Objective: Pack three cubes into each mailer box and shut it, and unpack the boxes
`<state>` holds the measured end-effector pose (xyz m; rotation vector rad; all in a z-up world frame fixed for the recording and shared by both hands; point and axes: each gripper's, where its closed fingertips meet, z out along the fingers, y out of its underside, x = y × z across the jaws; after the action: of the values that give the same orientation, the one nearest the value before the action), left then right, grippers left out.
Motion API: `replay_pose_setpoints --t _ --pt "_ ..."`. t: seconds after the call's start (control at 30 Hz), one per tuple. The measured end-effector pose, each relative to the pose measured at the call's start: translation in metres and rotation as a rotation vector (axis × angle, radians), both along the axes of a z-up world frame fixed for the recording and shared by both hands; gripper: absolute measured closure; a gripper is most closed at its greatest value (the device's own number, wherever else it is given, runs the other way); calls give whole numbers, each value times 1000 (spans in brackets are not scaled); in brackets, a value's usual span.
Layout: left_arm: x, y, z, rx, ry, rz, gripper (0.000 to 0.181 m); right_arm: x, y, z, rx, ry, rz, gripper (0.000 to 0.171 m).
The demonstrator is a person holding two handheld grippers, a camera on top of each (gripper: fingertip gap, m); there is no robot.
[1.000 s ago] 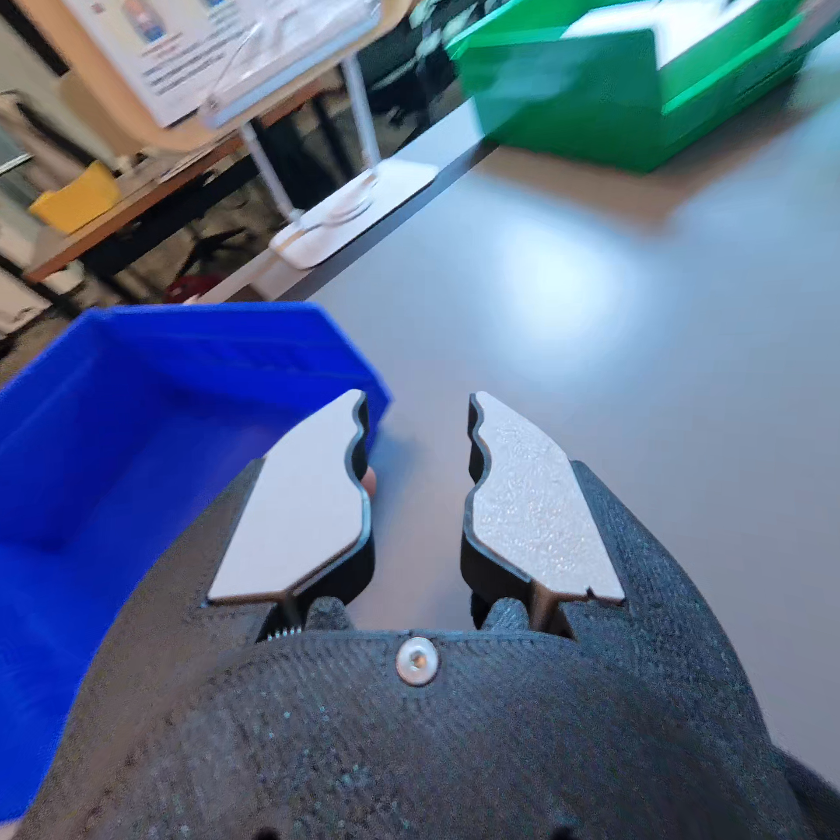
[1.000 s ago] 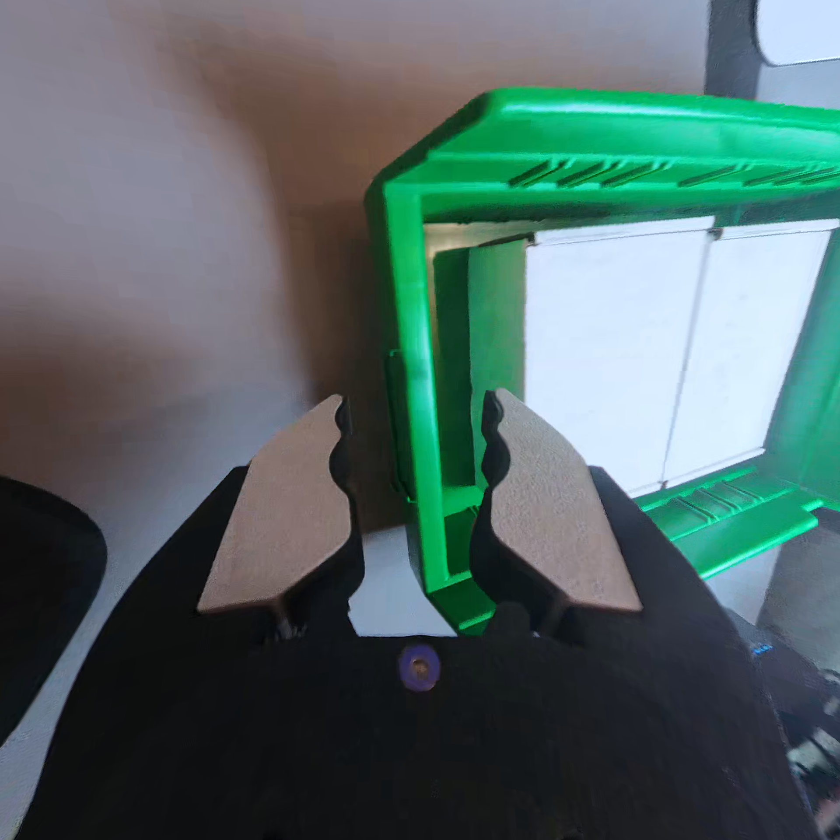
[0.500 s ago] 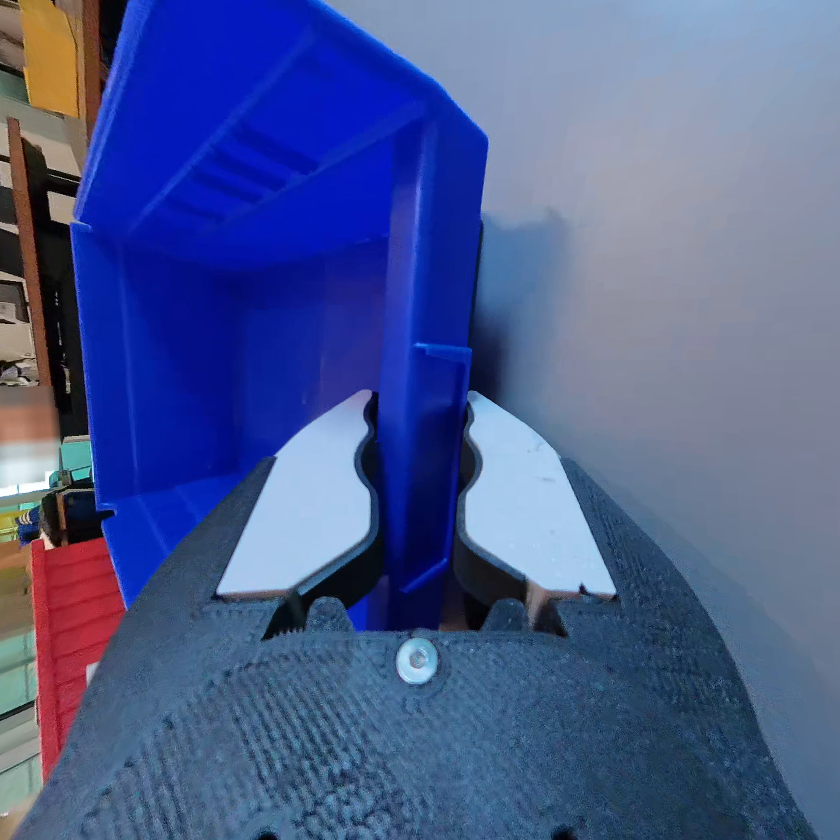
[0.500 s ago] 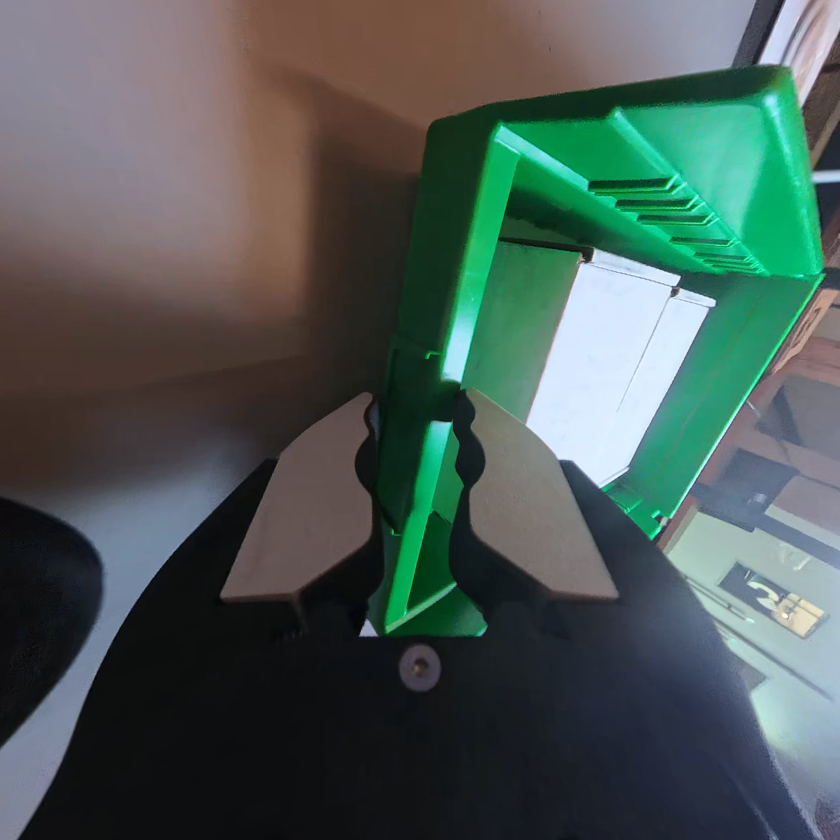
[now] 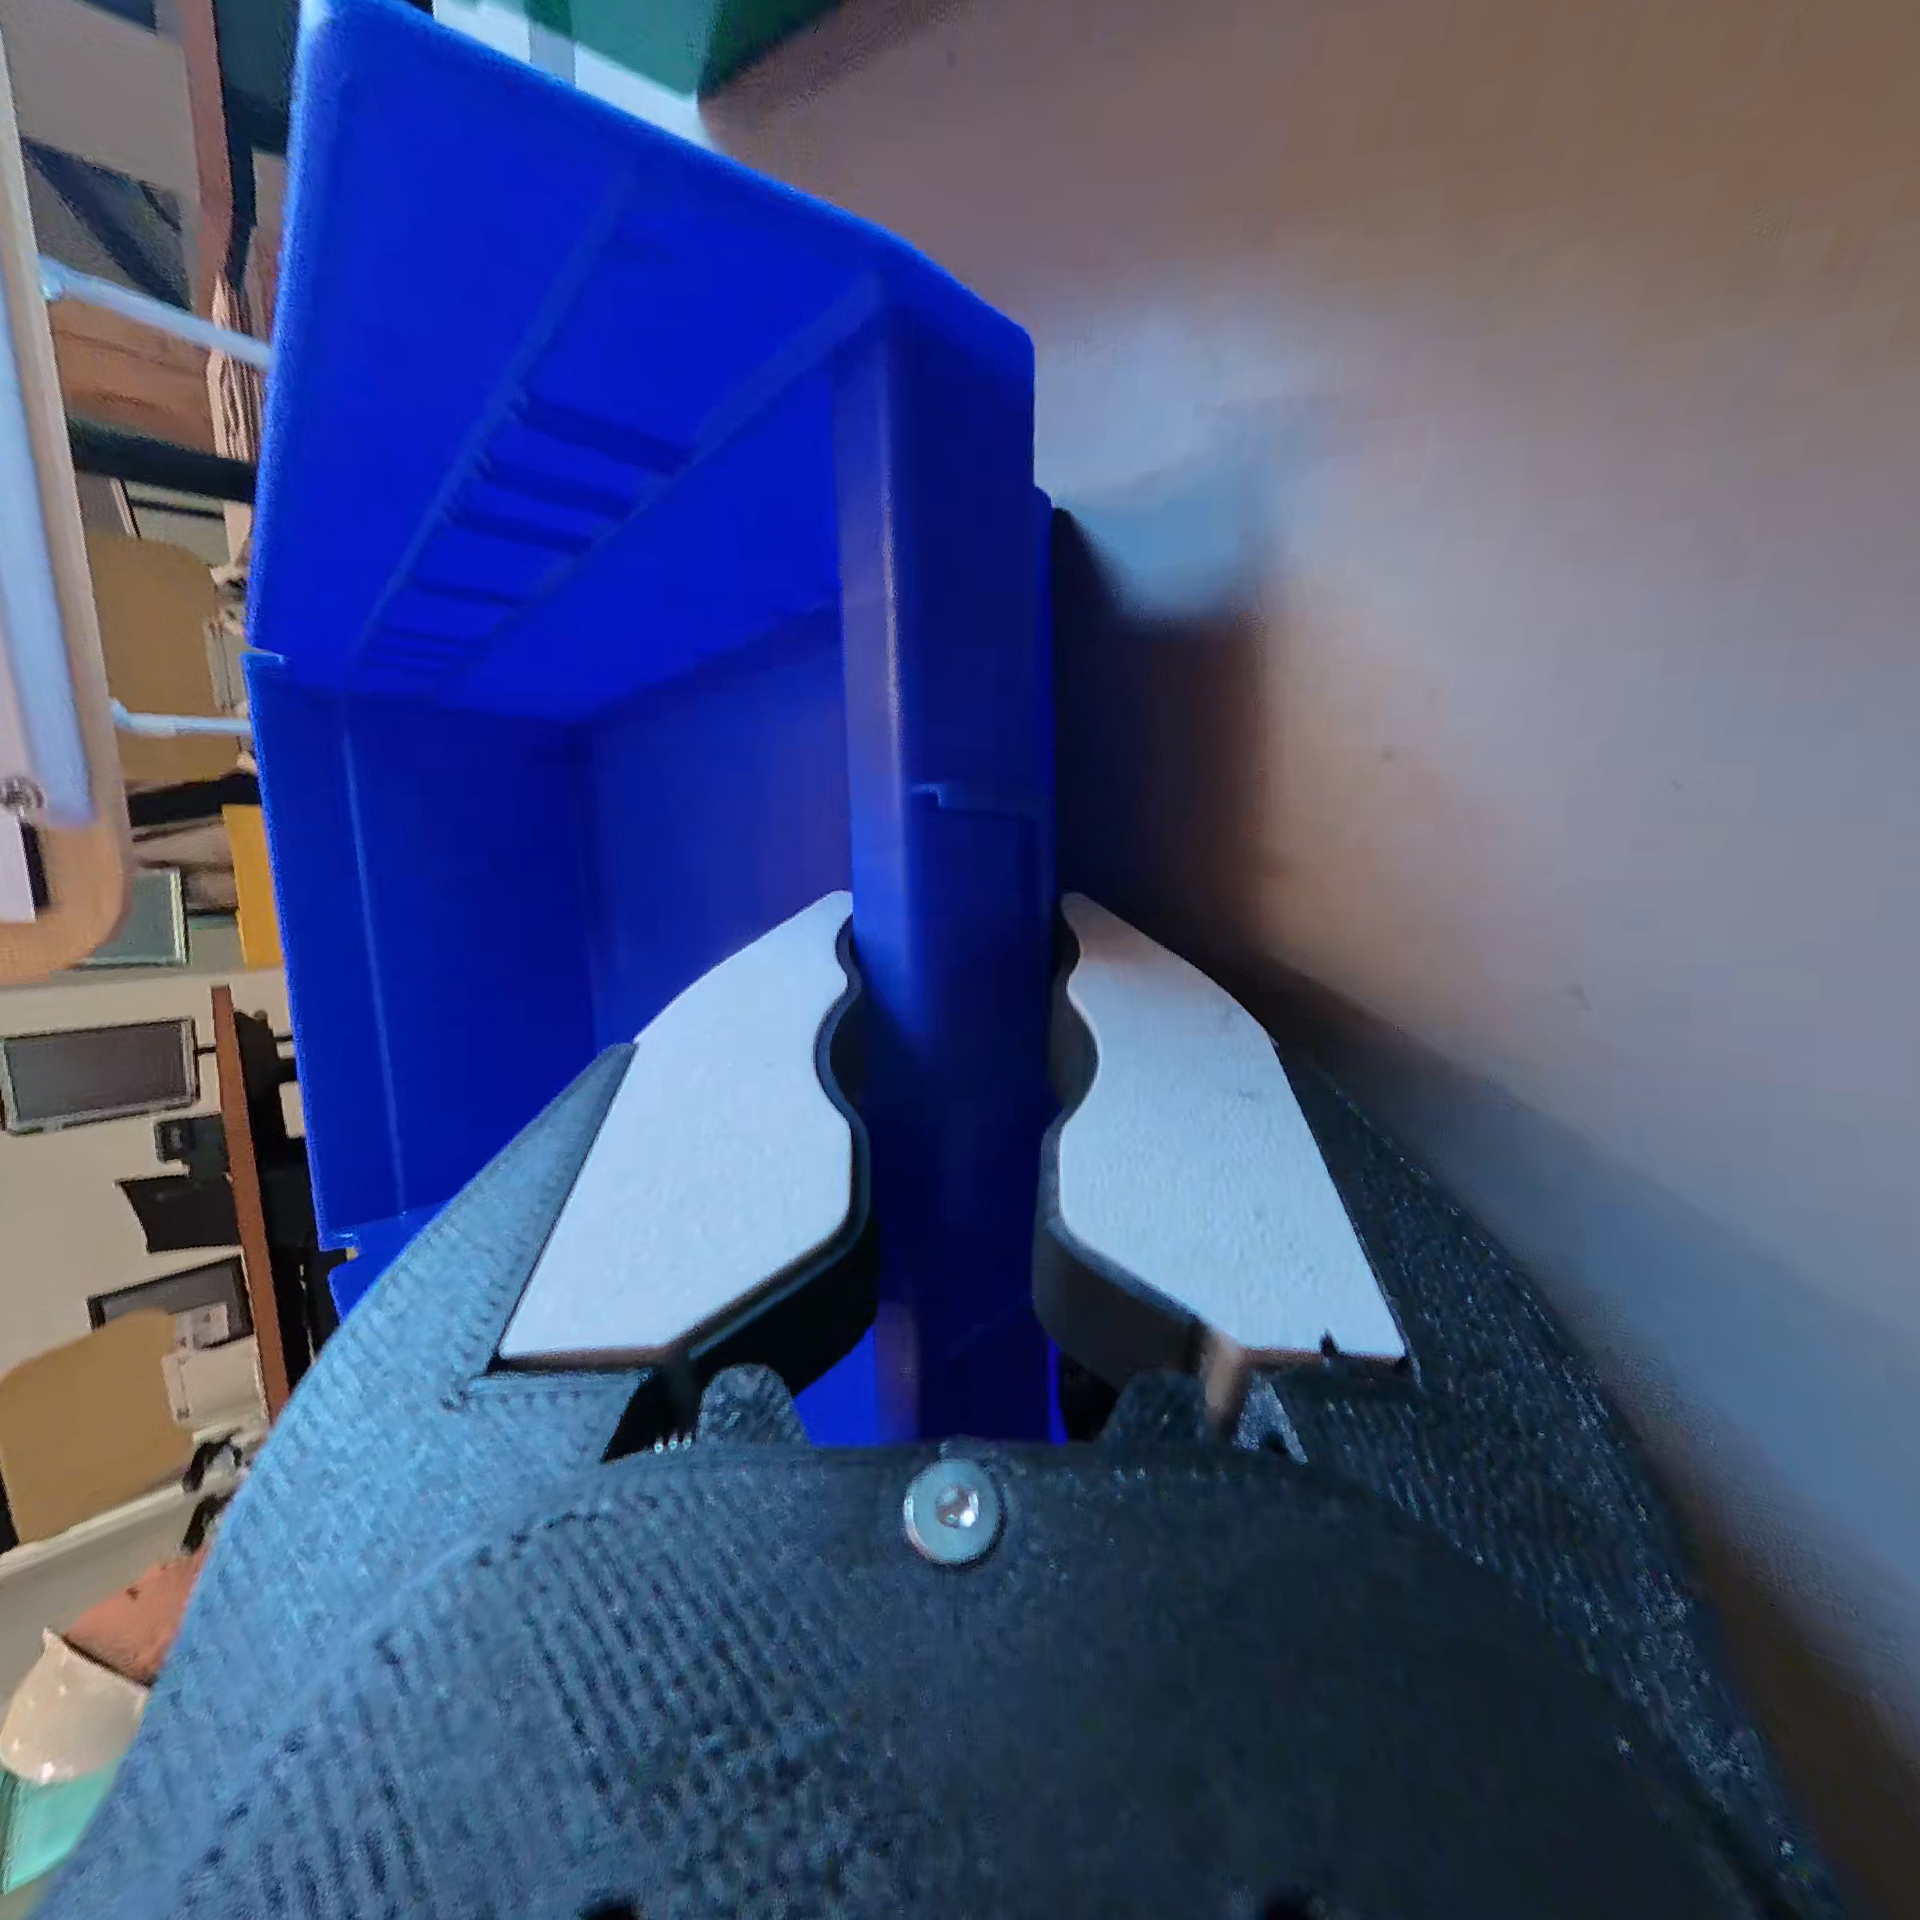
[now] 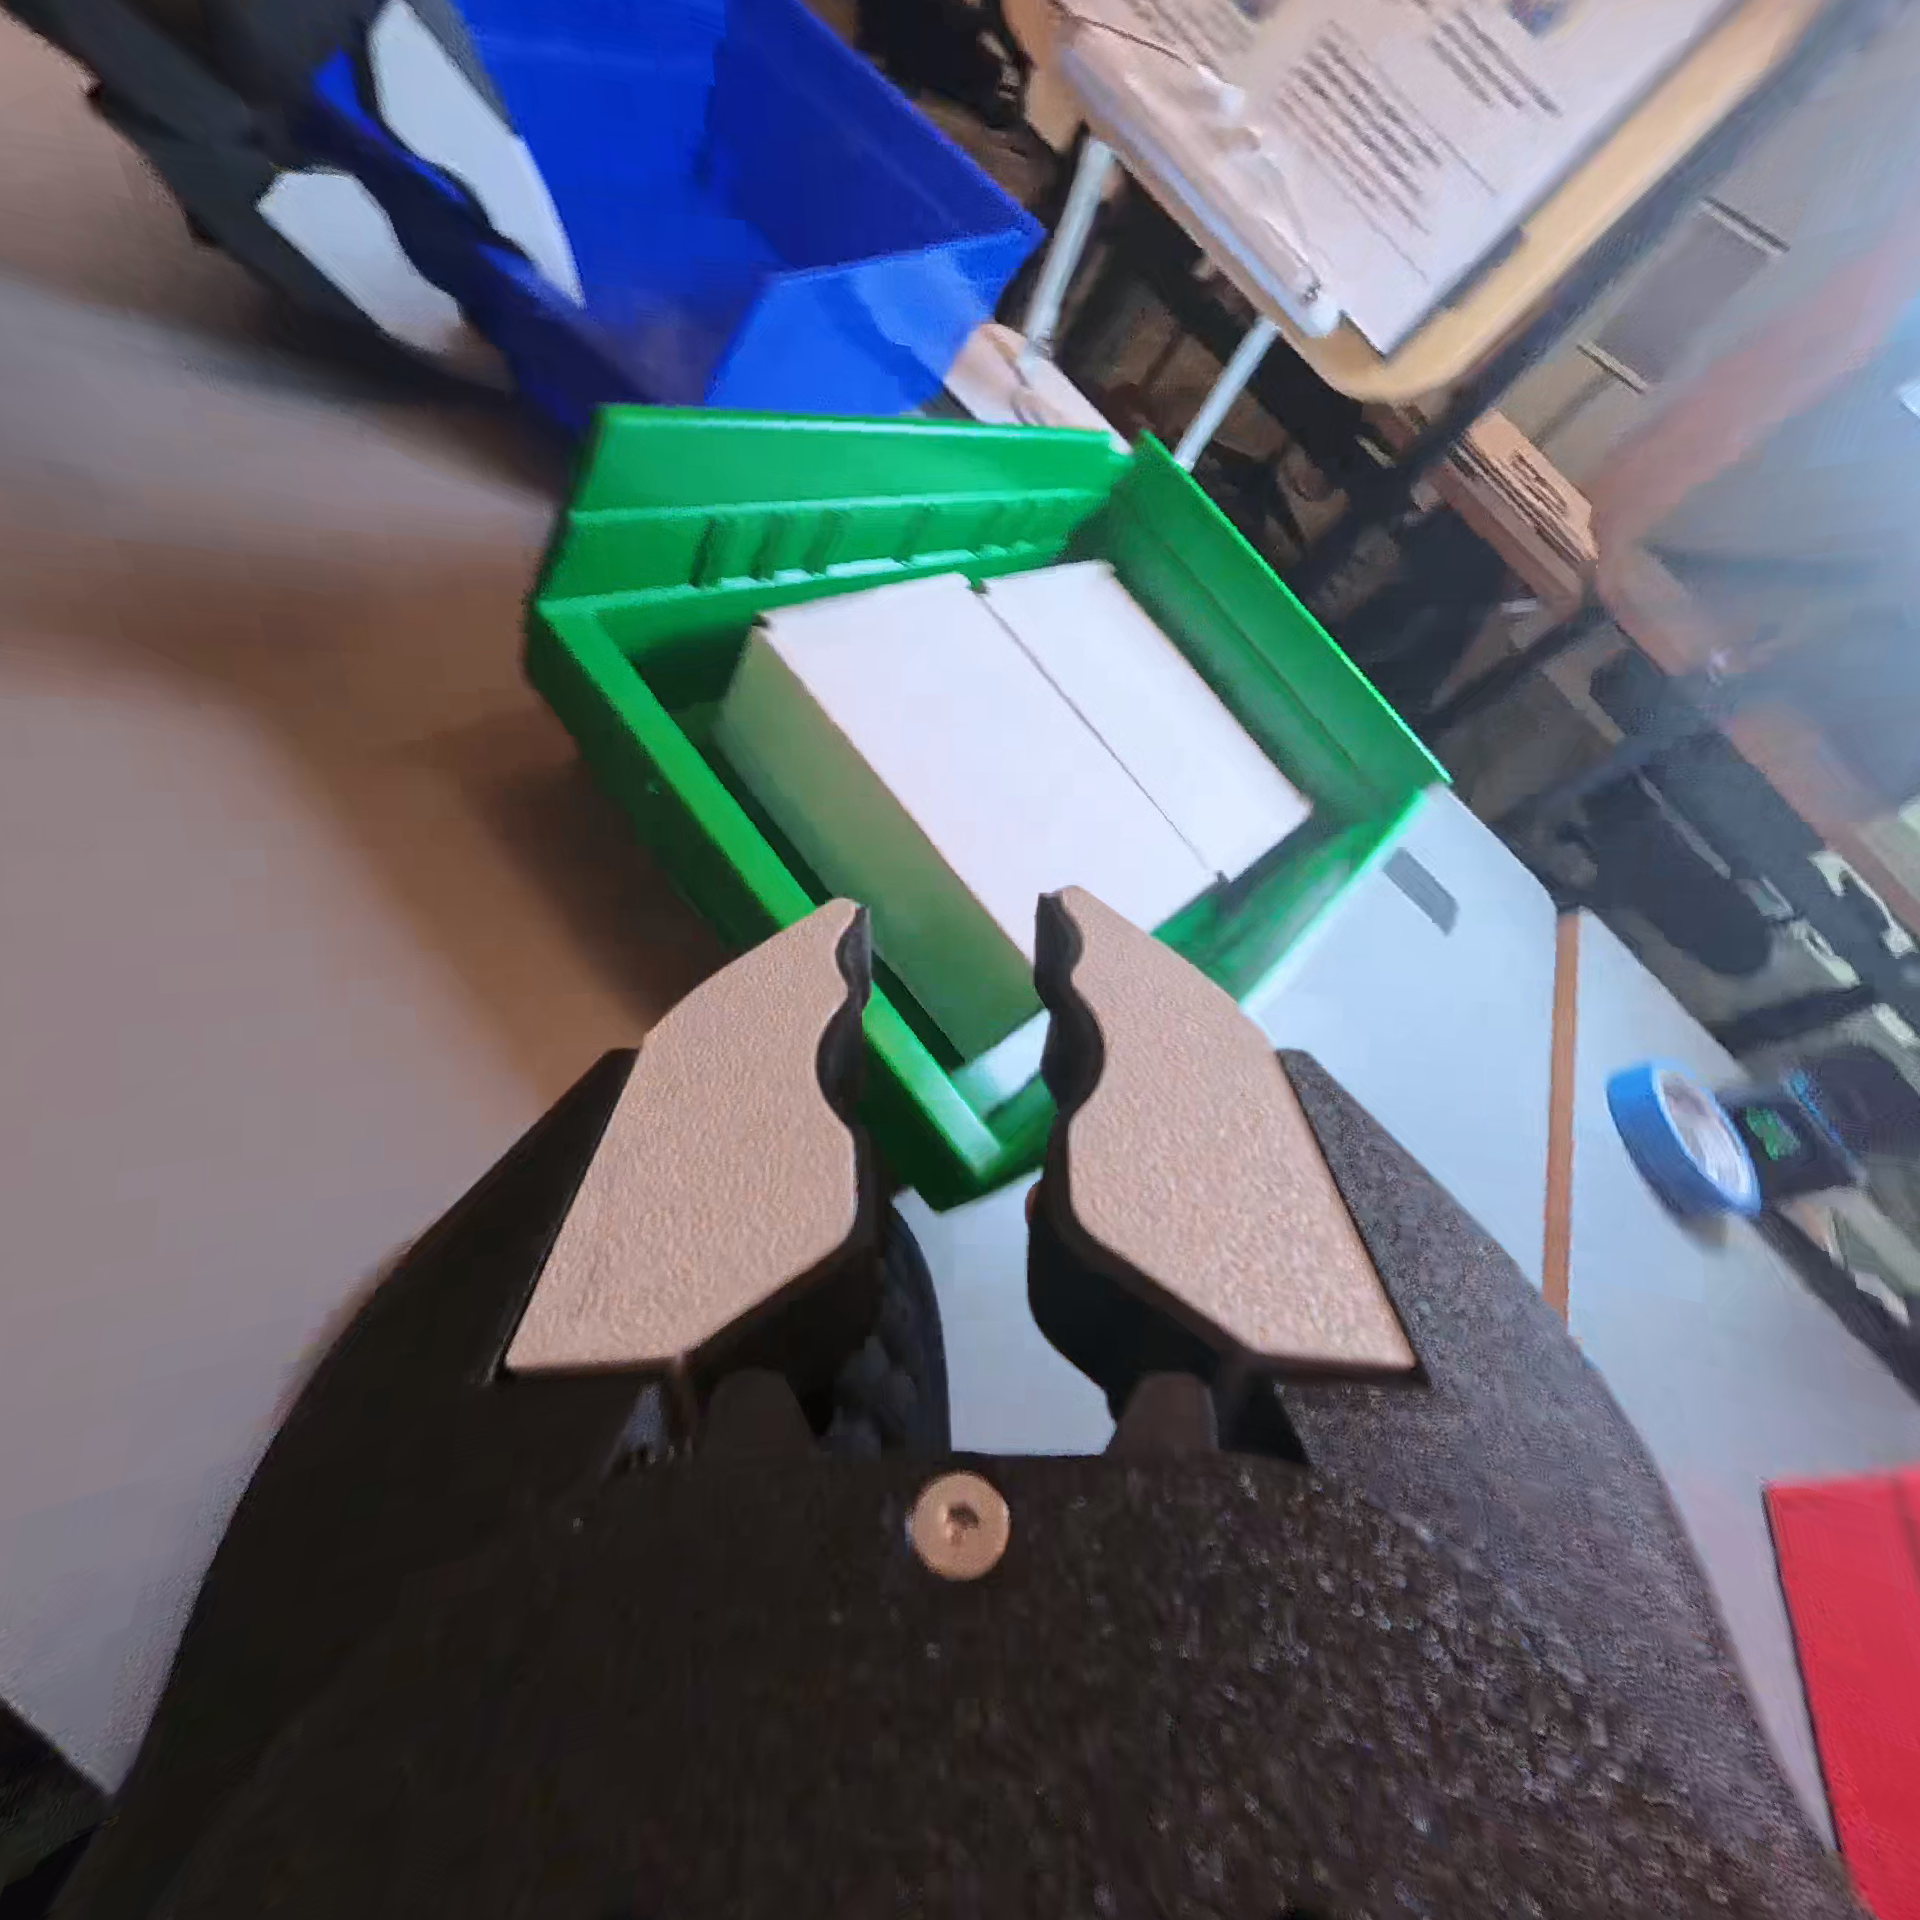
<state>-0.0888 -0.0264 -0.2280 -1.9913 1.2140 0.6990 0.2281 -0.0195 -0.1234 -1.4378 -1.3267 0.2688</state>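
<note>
My left gripper [image 5: 951, 935] is shut on the side wall of a blue bin [image 5: 582, 540], which looks empty inside. It also shows in the right wrist view [image 6: 416, 208], holding the blue bin [image 6: 790, 208] at the back. My right gripper [image 6: 951, 925] is open and empty, just above the near corner of a green bin [image 6: 727, 831]. Two shut white mailer boxes [image 6: 935, 748] lie side by side in the green bin. No cubes are in view.
The bins are on a grey table [image 6: 208, 831]. A blue tape roll [image 6: 1683, 1143] lies at the right, near a red object [image 6: 1860, 1662] at the lower right. A stand with a paper board [image 6: 1403, 135] is behind the bins. Across from one pair of fingers to the other is roughly 35 cm.
My right gripper has let go of the green bin's wall and pulled back; the bin now sits flat on the table. My left gripper still grips the blue bin's wall.
</note>
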Motion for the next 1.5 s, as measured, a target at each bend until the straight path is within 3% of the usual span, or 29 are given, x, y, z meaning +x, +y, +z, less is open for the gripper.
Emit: replay_pose_setpoints --t 0.17,0.27,0.33,0.4,0.5,0.6,0.73,0.87,0.97,1.07,1.27,1.5 --pt "19 21 1 22 19 -103 149 48 25 -16 -151 130 -198 132" --pt "28 27 5 56 13 -149 147 52 37 -31 -263 184 -250 119" --pt "32 22 15 72 -27 -97 140 49 42 -39 -311 206 -265 114" --pt "56 6 46 154 -212 -66 146 44 44 -45 -367 236 -265 114" --pt "117 -29 81 141 -723 -23 146 34 47 -50 -492 320 -238 117" --pt "157 -44 79 70 -1038 92 128 27 55 -50 -525 355 -248 125" --pt "179 -25 70 161 -1234 236 126 18 65 -52 -474 326 -287 143" --pt "185 4 58 280 -1158 301 132 17 75 -52 -357 266 -340 157" --pt "164 14 55 421 -970 387 167 17 77 -51 -254 205 -381 160" --pt "159 8 63 413 -1051 382 170 14 64 -42 -201 215 -368 161" --pt "162 -39 108 503 -1136 298 170 17 13 -11 -45 244 -351 161" --pt "151 -120 197 679 -1076 201 167 -5 -48 75 48 362 -191 161"
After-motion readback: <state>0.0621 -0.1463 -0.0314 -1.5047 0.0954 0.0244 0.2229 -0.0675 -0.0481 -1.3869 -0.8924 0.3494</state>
